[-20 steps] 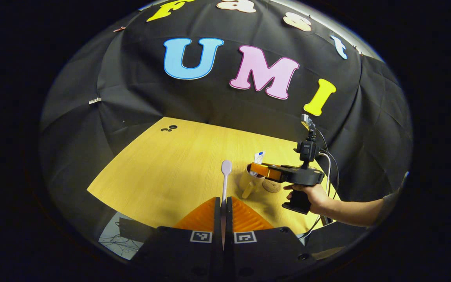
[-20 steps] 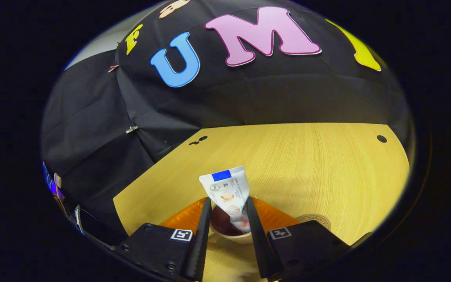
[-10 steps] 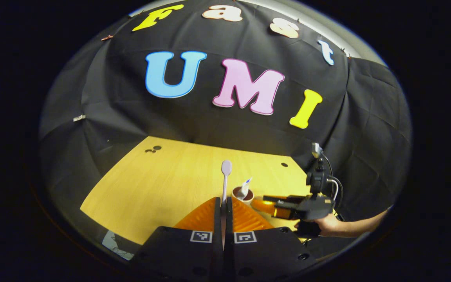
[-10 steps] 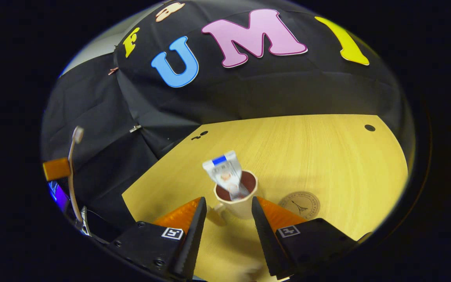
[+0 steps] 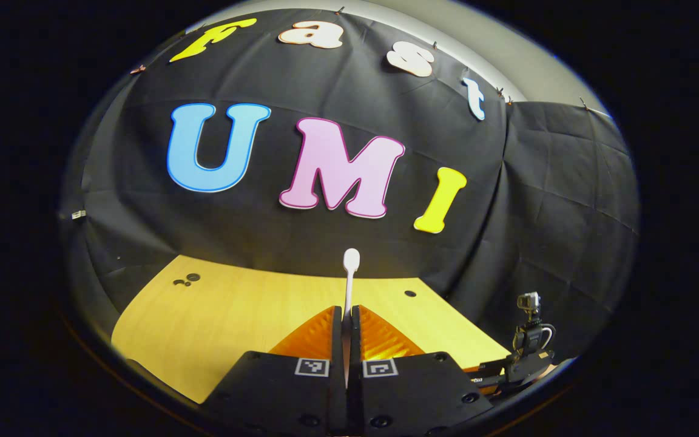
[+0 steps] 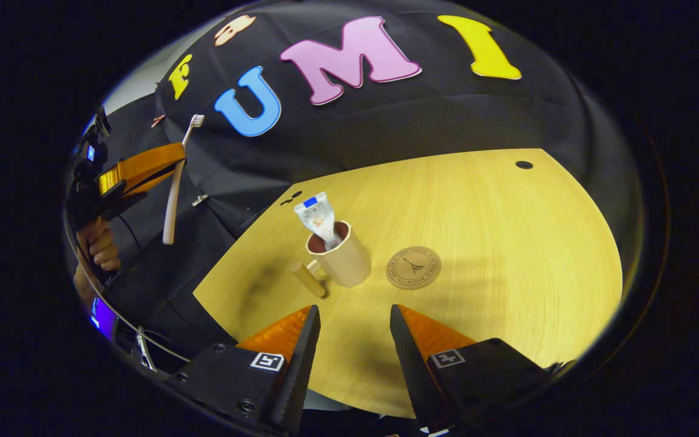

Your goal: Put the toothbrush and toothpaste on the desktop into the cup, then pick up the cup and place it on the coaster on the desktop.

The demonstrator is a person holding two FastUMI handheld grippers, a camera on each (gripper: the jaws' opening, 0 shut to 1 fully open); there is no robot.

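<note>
Right gripper (image 6: pixel 354 340) now spread, empty, backed off from cup (image 6: pixel 340 258); half second ago it hovered close over cup. Toothpaste (image 6: pixel 319 218) stands in cup, leaning toward 11 o'clock: first item done. Coaster (image 6: pixel 413 267) at 3 o'clock of cup, just beside. Left gripper (image 5: pixel 346 321) clenched on toothbrush (image 5: pixel 349 276), raised higher above desk (image 5: pixel 216 315). Judgement: toothbrush into cup next.

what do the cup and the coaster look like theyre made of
Cup: probably matte ceramic or plastic; cream outside, dark inside, no shine, with a wood-like peg handle. Coaster: likely wood or cork; flat tan disc with a dark stamped emblem.
</note>
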